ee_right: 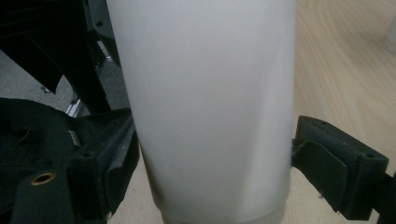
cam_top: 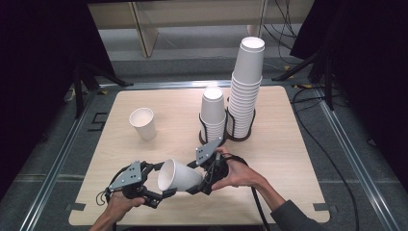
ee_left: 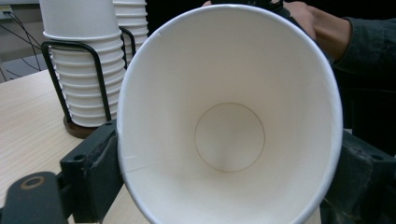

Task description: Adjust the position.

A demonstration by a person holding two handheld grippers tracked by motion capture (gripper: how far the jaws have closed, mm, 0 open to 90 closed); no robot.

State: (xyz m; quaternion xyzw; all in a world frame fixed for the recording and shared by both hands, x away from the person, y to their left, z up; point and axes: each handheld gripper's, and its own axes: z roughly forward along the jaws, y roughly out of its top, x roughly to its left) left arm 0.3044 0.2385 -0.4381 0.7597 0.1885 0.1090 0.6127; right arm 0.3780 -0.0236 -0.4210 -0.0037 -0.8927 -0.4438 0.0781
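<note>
A white paper cup point(cam_top: 178, 177) lies on its side just above the table's front edge, held between both grippers. My left gripper point(cam_top: 161, 182) grips it at the open mouth, and in the left gripper view the rim point(ee_left: 229, 135) looks squeezed into an oval between the two black pads point(ee_left: 95, 163). My right gripper point(cam_top: 195, 179) comes from the right and clamps the cup's body near its base. In the right gripper view the cup wall point(ee_right: 210, 107) stands between both pads point(ee_right: 116, 163), which touch it on either side.
A single upright cup point(cam_top: 143, 123) stands at the table's left middle. Two black wire holders at the back carry a short cup stack point(cam_top: 213, 113) and a tall stack point(cam_top: 245, 86). The wooden table point(cam_top: 288, 159) has bare room at right.
</note>
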